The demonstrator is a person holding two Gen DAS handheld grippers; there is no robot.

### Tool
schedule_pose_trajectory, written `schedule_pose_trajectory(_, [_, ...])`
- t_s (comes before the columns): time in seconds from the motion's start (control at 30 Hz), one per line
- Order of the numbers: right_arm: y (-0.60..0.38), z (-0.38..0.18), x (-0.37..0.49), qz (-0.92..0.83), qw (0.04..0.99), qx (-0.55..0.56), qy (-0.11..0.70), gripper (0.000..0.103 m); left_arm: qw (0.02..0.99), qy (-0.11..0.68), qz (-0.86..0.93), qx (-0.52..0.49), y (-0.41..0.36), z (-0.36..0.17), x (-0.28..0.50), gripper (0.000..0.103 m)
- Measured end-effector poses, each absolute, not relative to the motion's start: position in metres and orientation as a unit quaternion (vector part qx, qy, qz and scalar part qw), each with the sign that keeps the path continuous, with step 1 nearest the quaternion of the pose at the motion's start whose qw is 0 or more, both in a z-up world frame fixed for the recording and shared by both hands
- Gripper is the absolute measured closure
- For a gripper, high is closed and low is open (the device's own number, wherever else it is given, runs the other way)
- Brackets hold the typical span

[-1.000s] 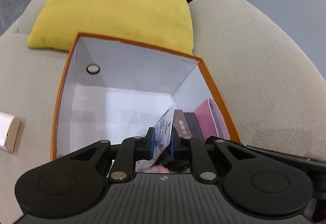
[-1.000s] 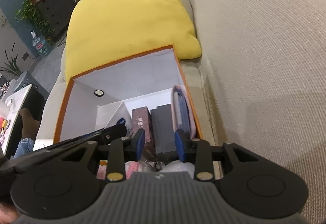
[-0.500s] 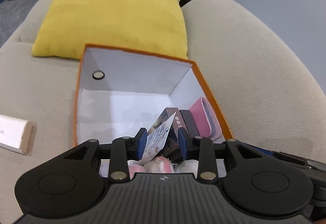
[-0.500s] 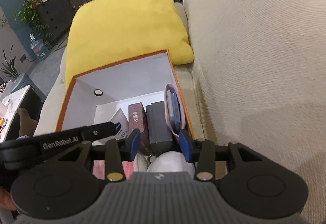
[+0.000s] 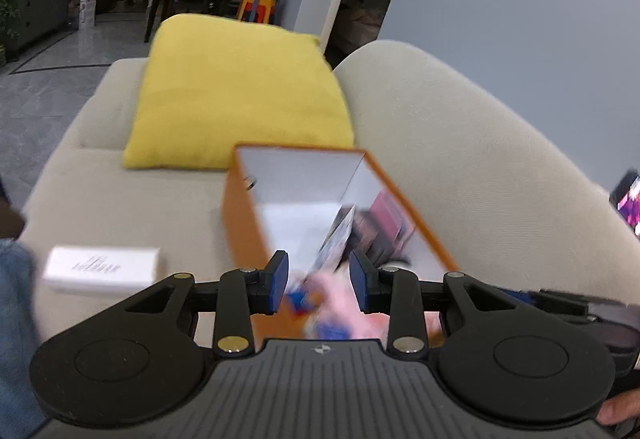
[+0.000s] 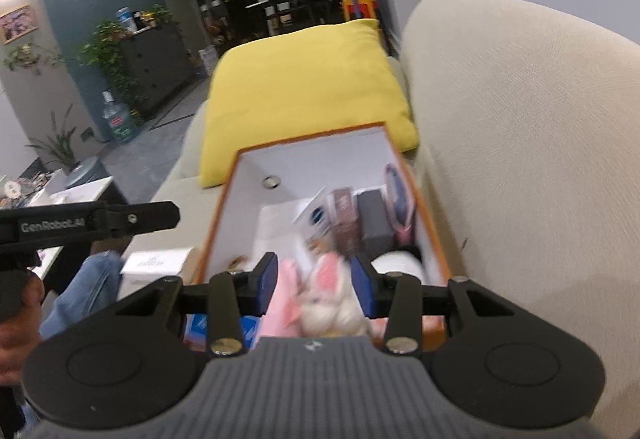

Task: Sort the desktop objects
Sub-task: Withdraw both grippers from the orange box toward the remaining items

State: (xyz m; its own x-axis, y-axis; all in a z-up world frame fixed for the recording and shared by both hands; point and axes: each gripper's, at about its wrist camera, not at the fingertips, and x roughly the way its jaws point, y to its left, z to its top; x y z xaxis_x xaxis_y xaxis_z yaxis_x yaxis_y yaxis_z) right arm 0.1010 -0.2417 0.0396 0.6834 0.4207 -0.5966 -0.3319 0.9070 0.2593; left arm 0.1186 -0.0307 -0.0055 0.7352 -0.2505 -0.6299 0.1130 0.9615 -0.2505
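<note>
Both tongs have drawn back and up from the orange box on the sofa, jaws parted, empty. Left tongs stopped widening. Only the right tongs view shows the plush rabbit inside; the left shows a phone.

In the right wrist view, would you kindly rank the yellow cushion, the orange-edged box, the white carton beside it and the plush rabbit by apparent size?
1. Yellow cushion and orange-edged cardboard box: similar, and the box is nearer, so unranked.
2. White rectangular carton and plush white-and-pink rabbit: similar; the rabbit is blurred, partly hidden and closest, so unranked.
</note>
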Motion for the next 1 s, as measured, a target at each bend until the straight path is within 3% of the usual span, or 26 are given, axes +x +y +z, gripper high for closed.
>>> schedule_pose_trajectory(0.3, [-0.185, 0.002, 0.051, 0.259, 0.875, -0.017, 0.408, 0.058, 0.899, 0.423, -0.054, -0.095, -0.001, -0.051, 0.067, 0.065])
schedule_pose_trajectory(0.43, [-0.152, -0.020, 0.047, 0.261, 0.858, -0.077, 0.436, 0.040, 0.896, 0.434, -0.040, -0.090, 0.015, -0.060, 0.047, 0.065])
schedule_pose_trajectory(0.57, [-0.127, -0.030, 0.054, 0.241, 0.846, -0.134, 0.456, 0.031, 0.898, 0.431, -0.035, -0.087, 0.032, -0.062, 0.034, 0.065])
schedule_pose_trajectory(0.83, [-0.096, -0.059, 0.073, 0.213, 0.812, -0.195, 0.507, 0.033, 0.896, 0.429, -0.028, -0.107, 0.060, -0.070, 0.032, 0.065])
schedule_pose_trajectory(1.0, [-0.098, -0.060, 0.076, 0.204, 0.814, -0.195, 0.508, 0.044, 0.895, 0.433, -0.033, -0.099, 0.070, -0.077, 0.038, 0.065])
